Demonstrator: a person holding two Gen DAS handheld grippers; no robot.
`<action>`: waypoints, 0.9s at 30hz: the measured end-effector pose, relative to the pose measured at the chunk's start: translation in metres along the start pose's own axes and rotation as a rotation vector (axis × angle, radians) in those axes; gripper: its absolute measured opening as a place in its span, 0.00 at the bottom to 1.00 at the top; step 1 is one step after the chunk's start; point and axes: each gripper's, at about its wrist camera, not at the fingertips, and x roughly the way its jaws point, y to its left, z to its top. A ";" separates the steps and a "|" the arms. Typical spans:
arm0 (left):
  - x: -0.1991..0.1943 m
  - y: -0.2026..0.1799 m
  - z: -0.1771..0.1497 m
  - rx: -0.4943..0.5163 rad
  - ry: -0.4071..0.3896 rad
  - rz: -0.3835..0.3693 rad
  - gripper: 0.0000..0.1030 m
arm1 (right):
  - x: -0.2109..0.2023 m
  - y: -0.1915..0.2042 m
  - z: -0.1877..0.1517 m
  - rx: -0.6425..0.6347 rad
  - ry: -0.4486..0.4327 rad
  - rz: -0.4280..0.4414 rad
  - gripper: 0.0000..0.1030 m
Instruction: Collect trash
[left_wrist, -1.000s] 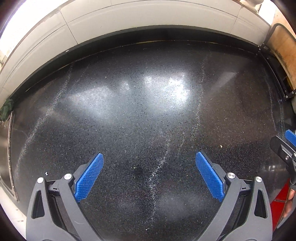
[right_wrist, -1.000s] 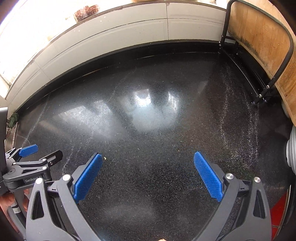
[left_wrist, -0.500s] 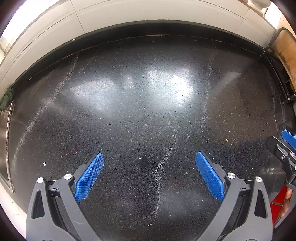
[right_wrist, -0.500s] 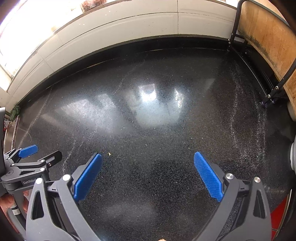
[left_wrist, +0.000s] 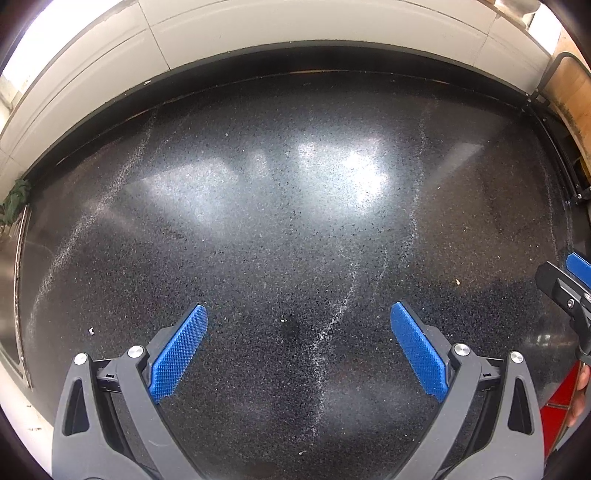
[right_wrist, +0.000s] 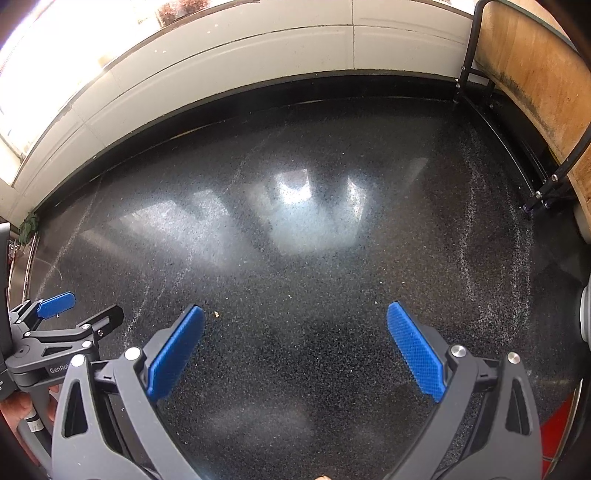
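Your left gripper (left_wrist: 299, 347) and right gripper (right_wrist: 295, 347) both stand wide and empty, blue cross-hatched pads (left_wrist: 179, 352) over a glossy black speckled stone bench (left_wrist: 295, 221). A tan crumb (right_wrist: 216, 314) lies just beside your right gripper's left pad; a white scrap (left_wrist: 91, 331) lies near the left gripper. "GenRob" lettering (right_wrist: 59, 368) is partly legible.

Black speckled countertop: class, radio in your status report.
Left gripper and right gripper open, empty. Tiny pale crumb on black speckled countertop. Nothing in the way.
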 end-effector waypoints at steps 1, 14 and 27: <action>0.000 0.000 -0.001 0.001 0.001 0.000 0.94 | 0.001 0.000 0.000 -0.001 0.001 0.000 0.93; 0.003 0.001 -0.005 -0.003 0.012 -0.008 0.94 | -0.001 0.002 -0.006 0.014 0.000 0.001 0.93; -0.001 0.010 -0.012 -0.025 0.007 -0.004 0.94 | 0.000 0.007 -0.004 0.002 0.001 0.002 0.93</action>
